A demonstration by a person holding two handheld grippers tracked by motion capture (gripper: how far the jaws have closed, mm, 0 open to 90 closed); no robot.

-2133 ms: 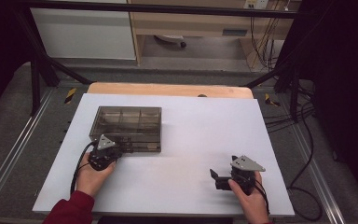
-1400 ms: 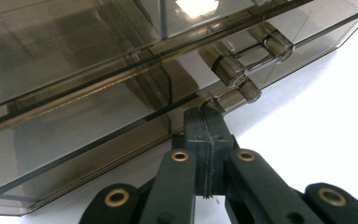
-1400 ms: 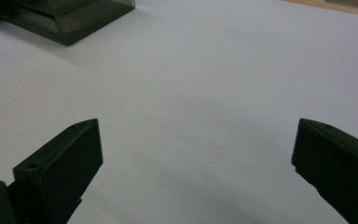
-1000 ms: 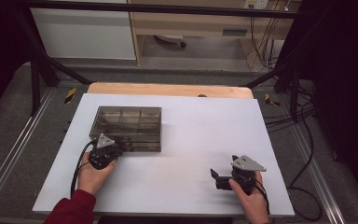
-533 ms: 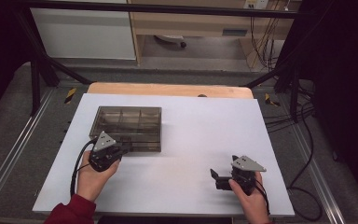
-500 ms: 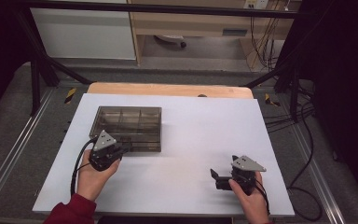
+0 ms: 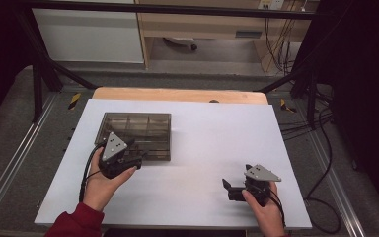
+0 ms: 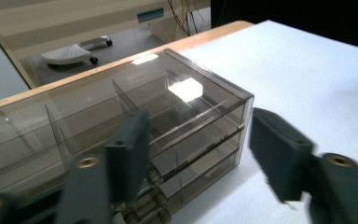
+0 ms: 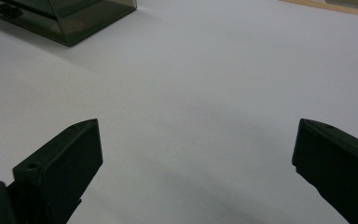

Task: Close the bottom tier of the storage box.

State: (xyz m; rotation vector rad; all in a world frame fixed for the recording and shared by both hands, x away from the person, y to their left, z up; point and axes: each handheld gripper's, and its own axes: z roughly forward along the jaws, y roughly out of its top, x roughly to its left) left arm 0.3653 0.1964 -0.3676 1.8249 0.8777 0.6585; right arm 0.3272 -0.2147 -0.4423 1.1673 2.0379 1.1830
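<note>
- Left tongs: jaws just spread apart, nothing between them, hanging before the front corner of the smoky transparent plastic drawer box; lifted off the table compared with a second ago.
- Right tongs: released, jaws wide, resting low over bare white table, unmoved at lower right of the high view.
- Drawer box: centre-left of the high view, drawers seemingly shut.
- Probable meaning: grip on the box front let go; either a drawer step finished or a fresh approach lined up.
</note>
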